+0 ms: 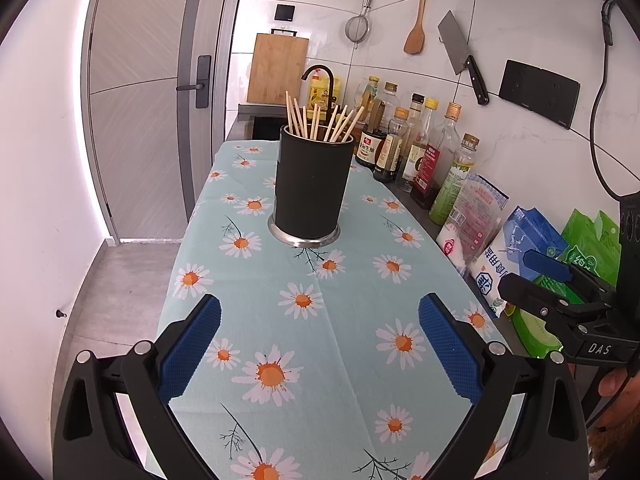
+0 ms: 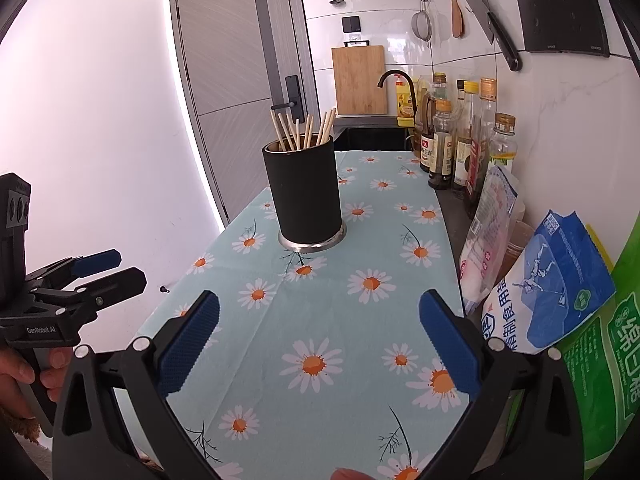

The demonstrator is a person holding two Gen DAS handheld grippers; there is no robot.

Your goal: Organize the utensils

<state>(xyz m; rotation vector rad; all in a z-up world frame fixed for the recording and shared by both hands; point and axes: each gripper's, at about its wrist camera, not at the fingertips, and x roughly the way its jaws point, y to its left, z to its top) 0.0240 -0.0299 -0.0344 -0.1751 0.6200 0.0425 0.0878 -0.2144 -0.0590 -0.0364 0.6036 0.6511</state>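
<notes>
A black cylindrical holder (image 1: 310,184) with a steel base stands upright on the daisy tablecloth (image 1: 340,340). Several wooden chopsticks (image 1: 320,122) stand in it. It also shows in the right wrist view (image 2: 306,200) with the chopsticks (image 2: 302,130). My left gripper (image 1: 320,312) is open and empty, well short of the holder. My right gripper (image 2: 319,312) is open and empty, also short of the holder. Each gripper shows in the other's view: the right one (image 1: 528,270) and the left one (image 2: 116,266), both with jaws apart.
Bottles of sauce and oil (image 1: 416,148) line the right wall. Bags of salt and sugar (image 2: 540,292) lean there nearer me. A sink with a black tap (image 1: 320,76) lies beyond the table. The table's left edge drops to the floor.
</notes>
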